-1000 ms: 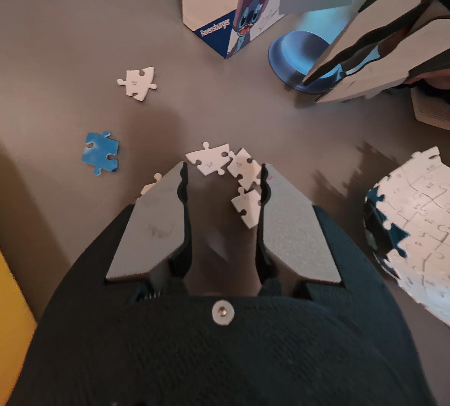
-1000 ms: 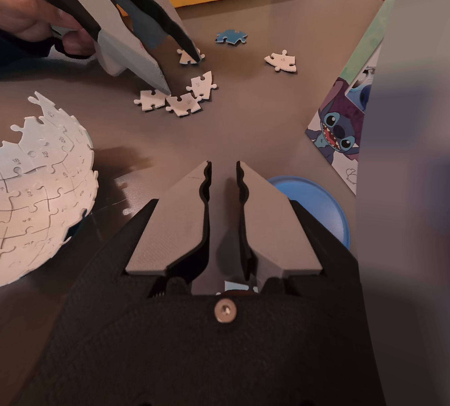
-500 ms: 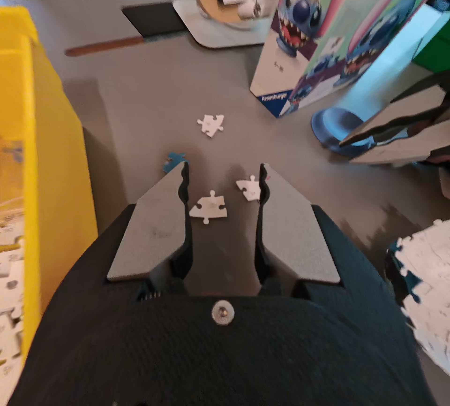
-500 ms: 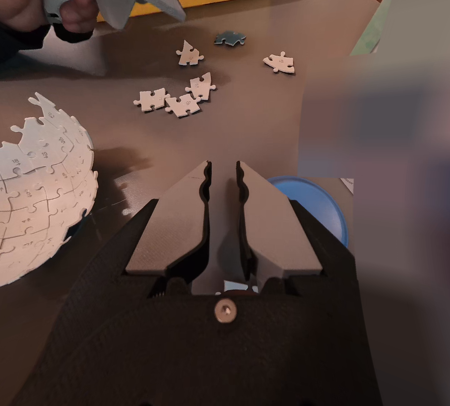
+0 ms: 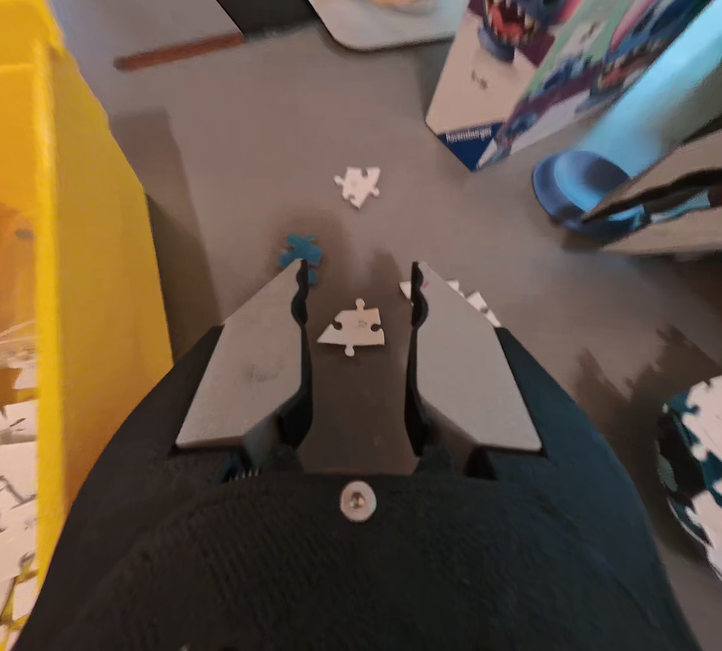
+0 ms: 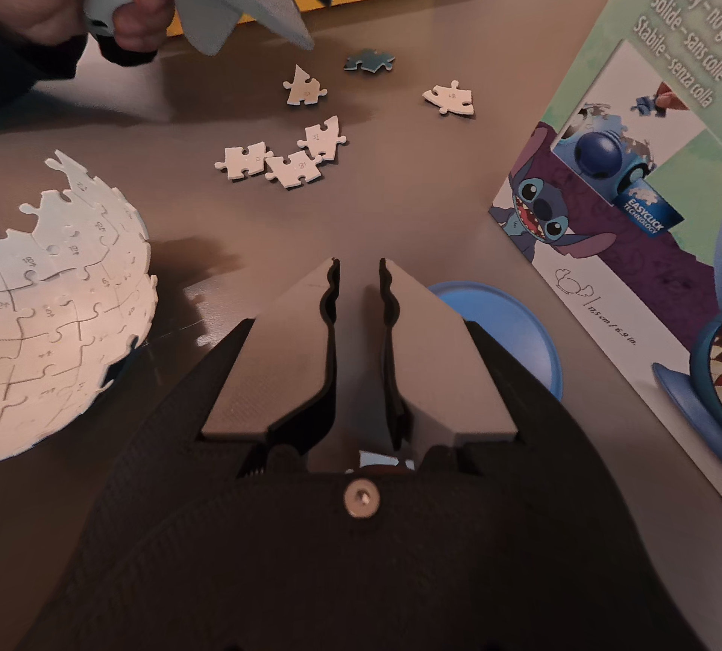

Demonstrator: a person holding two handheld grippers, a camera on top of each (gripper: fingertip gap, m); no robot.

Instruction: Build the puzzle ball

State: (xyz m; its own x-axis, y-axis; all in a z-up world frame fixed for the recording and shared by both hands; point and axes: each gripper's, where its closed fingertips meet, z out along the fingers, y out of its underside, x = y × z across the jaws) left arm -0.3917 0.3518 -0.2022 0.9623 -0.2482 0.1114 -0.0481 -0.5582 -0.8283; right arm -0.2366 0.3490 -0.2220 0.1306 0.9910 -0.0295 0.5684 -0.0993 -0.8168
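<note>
Tongs (image 5: 357, 269) (image 6: 359, 261) both gape, holding nothing.

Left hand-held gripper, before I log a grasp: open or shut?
Open: the left hand-held gripper shows bare table between its fingers, holding nothing.

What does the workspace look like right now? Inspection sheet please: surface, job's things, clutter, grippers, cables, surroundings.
Surface: grey table, matte, shadowed.
Job's things: half-built puzzle ball, white side out, at the left of the right wrist view; five loose white pieces, three in a cluster; one blue piece.
Clutter: puzzle box standing at the right; blue dish beside it; yellow bin holding printed sheets.
Grippers: left gripper open, above a white piece, empty; right gripper open by a narrow gap, empty.
Cables: nothing seen.
Surroundings: blurred stand and dark panel at the far edge.
</note>
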